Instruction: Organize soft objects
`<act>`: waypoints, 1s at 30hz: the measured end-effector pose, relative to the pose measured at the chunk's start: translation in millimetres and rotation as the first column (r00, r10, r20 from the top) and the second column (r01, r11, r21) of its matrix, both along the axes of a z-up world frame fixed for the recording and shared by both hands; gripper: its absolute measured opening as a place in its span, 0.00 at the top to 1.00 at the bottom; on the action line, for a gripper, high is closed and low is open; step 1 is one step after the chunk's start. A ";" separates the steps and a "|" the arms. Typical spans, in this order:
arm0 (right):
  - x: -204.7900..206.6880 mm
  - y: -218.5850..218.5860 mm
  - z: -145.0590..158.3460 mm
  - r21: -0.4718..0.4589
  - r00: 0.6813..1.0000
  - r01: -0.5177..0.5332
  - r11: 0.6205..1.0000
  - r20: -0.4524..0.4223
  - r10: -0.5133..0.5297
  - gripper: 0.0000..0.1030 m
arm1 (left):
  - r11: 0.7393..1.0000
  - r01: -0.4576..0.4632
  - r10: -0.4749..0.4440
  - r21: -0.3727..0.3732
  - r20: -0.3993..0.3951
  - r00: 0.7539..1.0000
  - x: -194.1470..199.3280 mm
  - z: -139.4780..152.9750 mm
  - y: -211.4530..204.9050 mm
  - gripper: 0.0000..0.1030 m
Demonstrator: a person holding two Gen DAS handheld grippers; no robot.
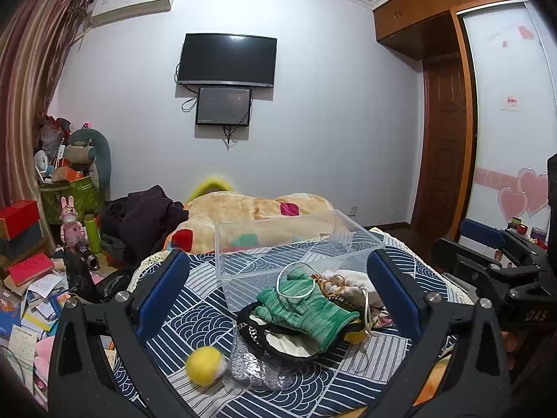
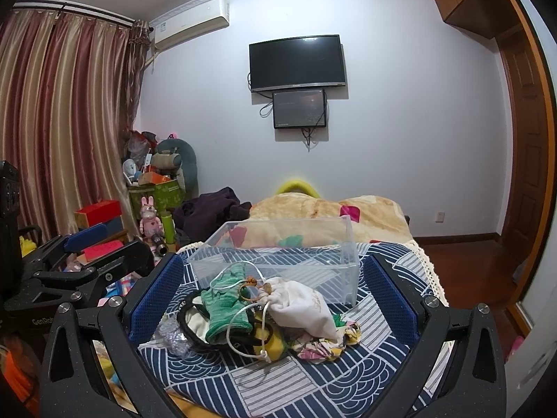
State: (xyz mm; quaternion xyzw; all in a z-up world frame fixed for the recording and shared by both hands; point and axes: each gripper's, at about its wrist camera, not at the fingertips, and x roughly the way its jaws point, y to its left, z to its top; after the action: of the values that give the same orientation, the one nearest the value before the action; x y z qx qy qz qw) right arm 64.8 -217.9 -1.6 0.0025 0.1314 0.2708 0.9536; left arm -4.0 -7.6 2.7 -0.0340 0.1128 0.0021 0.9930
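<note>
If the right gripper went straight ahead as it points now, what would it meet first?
Probably the white drawstring pouch atop the pile, between the open fingers of the right gripper; the clear plastic bin lies behind. Depth is uncertain.

1. A bed (image 1: pixel 195 310) is carrying everything, spread with a navy and white wave-patterned cover (image 2: pixel 278 379)
2. A clear plastic box (image 1: pixel 296 244) is sitting directly on the cover
3. A heap of soft things is lying just in front of it: a green knitted glove (image 1: pixel 306 308), a white drawstring pouch (image 2: pixel 306 308)
4. A yellow ball (image 1: pixel 204 365) is resting near the heap
5. A peach blanket (image 1: pixel 250 209) is lying bunched behind the box
</note>
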 end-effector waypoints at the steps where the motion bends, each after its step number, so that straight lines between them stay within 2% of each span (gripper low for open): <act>1: 0.4 -0.2 -0.7 0.002 1.000 -0.002 1.000 -0.001 0.002 0.00 | 1.000 0.000 0.000 0.000 0.001 1.000 0.0 0.1 -0.5 0.00; 20: 3.4 0.0 -4.1 0.009 1.000 -0.007 1.000 -0.015 0.007 0.00 | 1.000 0.024 -0.024 -0.012 -0.023 0.999 2.4 -1.6 0.8 0.00; 24: 8.2 0.9 -10.5 -0.011 0.999 -0.013 1.000 -0.043 0.012 0.00 | 0.999 0.035 -0.036 -0.027 -0.055 0.998 8.3 -6.8 11.2 0.00; 28: 17.5 -1.8 -23.1 -0.043 0.996 -0.003 0.999 -0.092 -0.001 0.00 | 1.000 -0.006 0.003 -0.023 -0.115 0.993 17.6 -20.0 32.8 0.00; 30: 26.1 -6.1 -29.8 -0.044 0.991 -0.002 0.999 -0.132 -0.004 0.01 | 0.999 -0.025 0.021 -0.025 -0.151 0.988 22.9 -29.0 44.2 0.06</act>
State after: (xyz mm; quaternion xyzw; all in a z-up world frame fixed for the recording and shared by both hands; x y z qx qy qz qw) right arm 90.8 -224.0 -31.5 -0.0003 0.2001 0.2667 0.9428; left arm 18.9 36.5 -26.4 -0.0482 0.1871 0.0147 0.9810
